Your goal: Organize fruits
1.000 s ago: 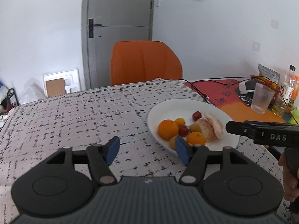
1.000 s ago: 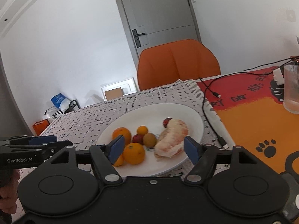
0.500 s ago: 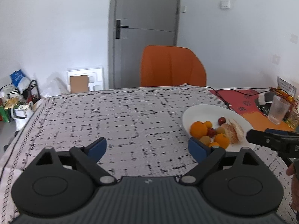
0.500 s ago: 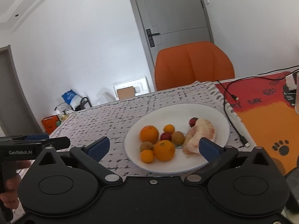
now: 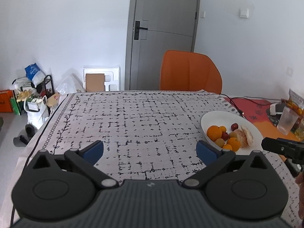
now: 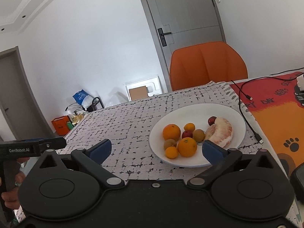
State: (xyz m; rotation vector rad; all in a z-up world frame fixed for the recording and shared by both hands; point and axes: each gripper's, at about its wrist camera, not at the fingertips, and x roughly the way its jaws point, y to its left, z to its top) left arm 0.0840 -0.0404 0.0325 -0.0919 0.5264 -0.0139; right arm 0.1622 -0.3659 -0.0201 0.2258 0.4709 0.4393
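Left wrist view: the left gripper (image 5: 150, 151) has its blue pads spread wide and still widening, with nothing between them, only the patterned tablecloth (image 5: 133, 125) below. The white plate (image 5: 212, 116) of fruit lies to the far right of the jaws, apart from them, holding oranges (image 5: 214, 132), small red and greenish fruits and a peeled pomelo piece (image 5: 245, 136). The right gripper's black body pokes in from the right edge. Beyond the table stand an orange chair (image 5: 190, 72), a grey door (image 5: 165, 34) and white walls; bags and boxes clutter the floor at far left.

Right wrist view: the right gripper (image 6: 156, 150) is also spread fully, holding nothing; its right pad stands in front of the plate's (image 6: 228, 112) near rim, whether touching cannot be told. "GenRobot.AI" reads on the left gripper's side at the left edge. To the right, a red and orange mat (image 6: 275, 117) carries a black paw print, partly legible lettering and a black cable (image 6: 245, 112).
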